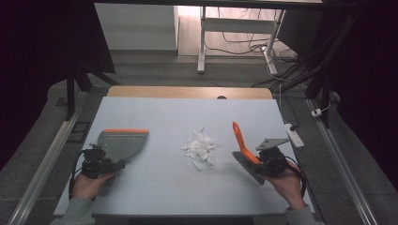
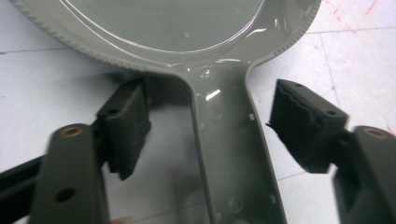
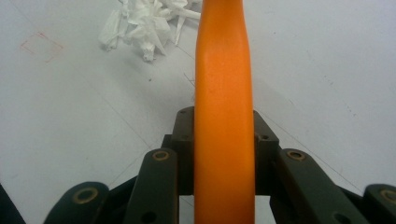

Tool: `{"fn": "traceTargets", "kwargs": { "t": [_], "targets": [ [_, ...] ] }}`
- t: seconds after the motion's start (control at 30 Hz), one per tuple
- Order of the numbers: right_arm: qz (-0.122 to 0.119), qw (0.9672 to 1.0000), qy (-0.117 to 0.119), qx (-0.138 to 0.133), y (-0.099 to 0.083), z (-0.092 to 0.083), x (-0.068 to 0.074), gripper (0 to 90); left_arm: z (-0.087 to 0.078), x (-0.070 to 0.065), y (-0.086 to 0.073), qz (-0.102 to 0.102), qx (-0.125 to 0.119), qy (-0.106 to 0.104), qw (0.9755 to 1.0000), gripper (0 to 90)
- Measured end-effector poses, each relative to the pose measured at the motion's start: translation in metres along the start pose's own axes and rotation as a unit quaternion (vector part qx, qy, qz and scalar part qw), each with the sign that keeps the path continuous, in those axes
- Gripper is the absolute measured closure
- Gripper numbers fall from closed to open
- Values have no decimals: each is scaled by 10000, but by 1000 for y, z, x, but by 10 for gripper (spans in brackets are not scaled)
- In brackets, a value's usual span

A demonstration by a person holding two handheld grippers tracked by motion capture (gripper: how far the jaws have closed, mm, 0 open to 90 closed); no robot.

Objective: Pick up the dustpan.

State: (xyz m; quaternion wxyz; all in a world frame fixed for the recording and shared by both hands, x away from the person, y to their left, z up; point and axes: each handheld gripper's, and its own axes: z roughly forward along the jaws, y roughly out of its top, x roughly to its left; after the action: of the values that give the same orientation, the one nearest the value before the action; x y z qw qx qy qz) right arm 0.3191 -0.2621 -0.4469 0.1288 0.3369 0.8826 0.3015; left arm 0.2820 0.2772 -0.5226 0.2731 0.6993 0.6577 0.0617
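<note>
Dustpan handle point(image 2: 233, 154) between left claw point(image 2: 212, 123) pads (untouched)

White power strip point(image 1: 294, 134) beside table point(image 1: 141, 105)

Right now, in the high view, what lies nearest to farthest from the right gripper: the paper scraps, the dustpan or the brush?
1. Brush, held in the right gripper.
2. Paper scraps, mid-table, to its left.
3. Dustpan, far left, by the left gripper.
</note>
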Motion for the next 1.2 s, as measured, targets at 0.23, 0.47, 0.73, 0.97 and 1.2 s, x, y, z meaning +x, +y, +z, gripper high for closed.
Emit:
{"fn": "traceTargets", "kwargs": {
  "t": [0.23,0.47,0.73,0.97,1.2],
  "targets": [
    [-1,10000,-13,-6,0,0,-1,702,4,4,0,-135,-73,-125,9998,407],
    [31,10000,-3,8,0,-1,-1,702,6,7,0,-236,-123,-334,9991,519],
    [13,10000,-4,12,0,-1,-1,702,4,10,0,-304,-170,-393,9986,607],
    [23,10000,13,52,0,0,-1,702,4,10,-1,-318,-207,-358,9986,612],
    [6,10000,33,66,0,0,-1,702,3,11,-1,-269,-252,-357,9987,615]
  ]
}}
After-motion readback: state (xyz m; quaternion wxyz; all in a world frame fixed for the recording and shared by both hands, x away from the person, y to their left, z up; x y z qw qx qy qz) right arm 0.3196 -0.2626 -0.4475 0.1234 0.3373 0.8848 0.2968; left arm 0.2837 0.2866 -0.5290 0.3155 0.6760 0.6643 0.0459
